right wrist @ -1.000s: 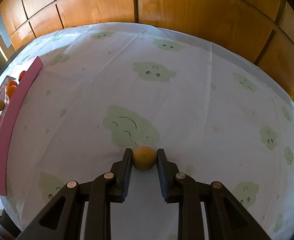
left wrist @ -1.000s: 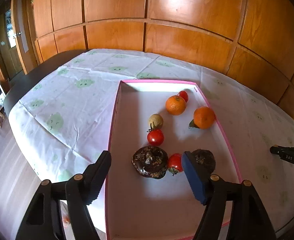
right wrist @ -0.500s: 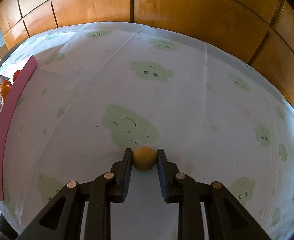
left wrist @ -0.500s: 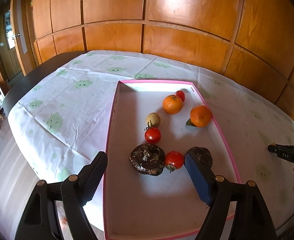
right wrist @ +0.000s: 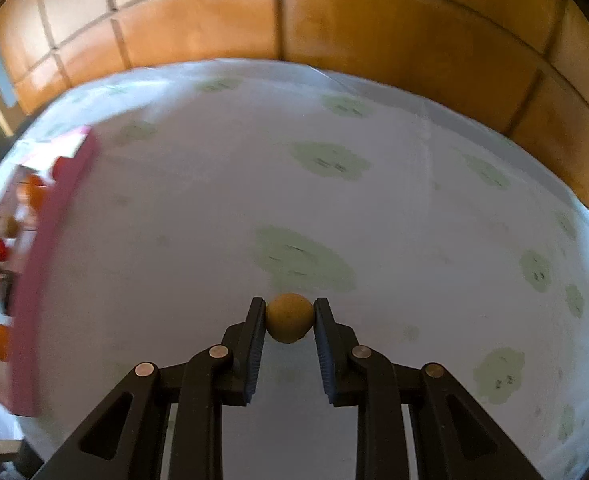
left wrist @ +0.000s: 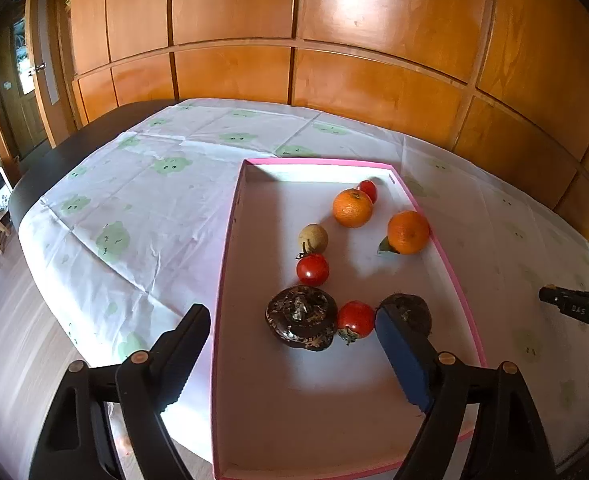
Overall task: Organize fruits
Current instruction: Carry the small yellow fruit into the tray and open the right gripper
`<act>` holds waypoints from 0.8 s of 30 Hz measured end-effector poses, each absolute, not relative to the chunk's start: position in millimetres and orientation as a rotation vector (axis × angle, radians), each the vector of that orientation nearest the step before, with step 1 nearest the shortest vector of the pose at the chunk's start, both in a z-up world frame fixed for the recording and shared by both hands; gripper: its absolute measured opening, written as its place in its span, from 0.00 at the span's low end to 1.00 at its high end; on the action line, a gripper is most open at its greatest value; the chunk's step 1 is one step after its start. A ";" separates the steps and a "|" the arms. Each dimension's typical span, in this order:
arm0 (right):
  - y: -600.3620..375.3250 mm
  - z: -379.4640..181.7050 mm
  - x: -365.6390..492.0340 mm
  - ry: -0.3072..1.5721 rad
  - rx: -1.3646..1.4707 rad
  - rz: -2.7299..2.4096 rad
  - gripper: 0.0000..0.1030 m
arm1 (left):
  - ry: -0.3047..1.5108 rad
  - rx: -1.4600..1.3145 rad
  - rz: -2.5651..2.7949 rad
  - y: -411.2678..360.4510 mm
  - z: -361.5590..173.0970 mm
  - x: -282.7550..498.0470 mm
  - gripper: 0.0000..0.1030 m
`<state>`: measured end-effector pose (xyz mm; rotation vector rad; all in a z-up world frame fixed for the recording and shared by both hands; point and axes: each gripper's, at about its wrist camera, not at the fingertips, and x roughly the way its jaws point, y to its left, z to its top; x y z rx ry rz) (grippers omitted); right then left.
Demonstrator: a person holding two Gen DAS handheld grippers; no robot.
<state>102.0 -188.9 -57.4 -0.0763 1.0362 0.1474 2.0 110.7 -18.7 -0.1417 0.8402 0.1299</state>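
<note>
Right gripper [right wrist: 289, 316] clamped a small yellow fruit [right wrist: 289, 317], lower centre. Left gripper [left wrist: 290, 344] was opening, nothing between, over the pink tray [left wrist: 224, 280] of fruit.

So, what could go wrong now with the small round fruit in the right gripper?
1. The small round yellow-brown fruit is pinched only at the tips of the right gripper; it may slip and roll across the white patterned tablecloth.
2. The pink-rimmed white tray is crowded; dropping it in could knock the red tomato.
</note>
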 end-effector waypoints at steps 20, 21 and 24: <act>39.1 -56.0 110.0 1.082 -0.175 0.633 0.24 | 0.820 -0.220 0.219 150.8 -18.9 1.8 0.90; 42.8 -60.3 110.3 1.095 -0.187 0.632 0.24 | 0.819 -0.223 0.221 151.8 -18.9 2.0 0.90; 48.8 -67.5 111.6 1.111 -0.196 0.626 0.26 | 0.819 -0.228 0.227 153.9 -19.3 2.7 0.92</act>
